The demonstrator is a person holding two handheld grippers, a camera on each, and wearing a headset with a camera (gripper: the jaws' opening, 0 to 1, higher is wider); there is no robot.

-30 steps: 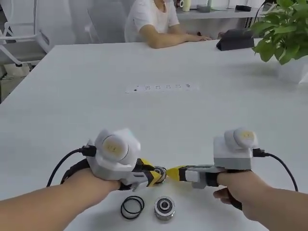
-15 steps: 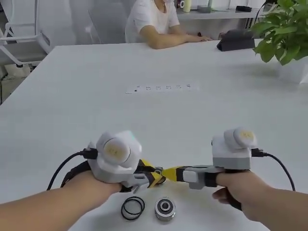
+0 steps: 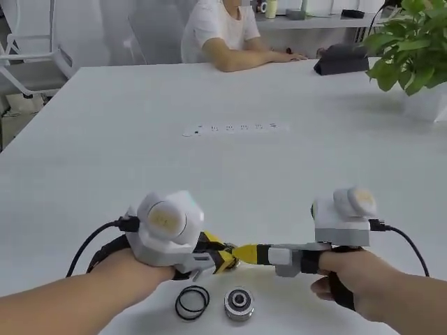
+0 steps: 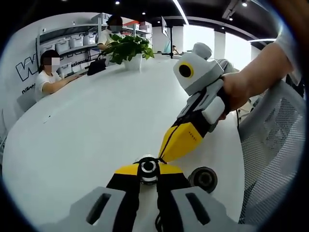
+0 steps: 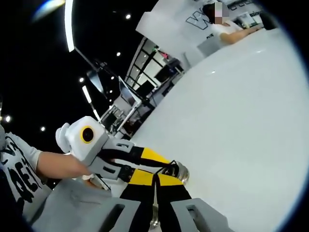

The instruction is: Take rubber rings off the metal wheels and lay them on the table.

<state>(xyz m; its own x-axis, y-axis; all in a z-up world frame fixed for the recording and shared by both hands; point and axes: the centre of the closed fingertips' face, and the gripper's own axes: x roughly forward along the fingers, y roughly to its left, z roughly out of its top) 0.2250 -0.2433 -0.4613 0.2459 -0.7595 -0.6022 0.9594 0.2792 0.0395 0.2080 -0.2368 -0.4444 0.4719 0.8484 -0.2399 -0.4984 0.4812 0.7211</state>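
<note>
Two wheels noted. Your left gripper (image 3: 222, 258) pinches one wheel (image 4: 148, 167) between its jaws, held low over the table (image 3: 209, 160) by the near edge. Your right gripper (image 5: 155, 180) has its jaws pressed together, tips meeting that wheel's rim from the right; whether they grip anything there cannot be told. A second wheel (image 3: 239, 302) lies flat nearer the edge, with loose black rings (image 3: 192, 301) just beside it on its left, apart from both grippers.
</note>
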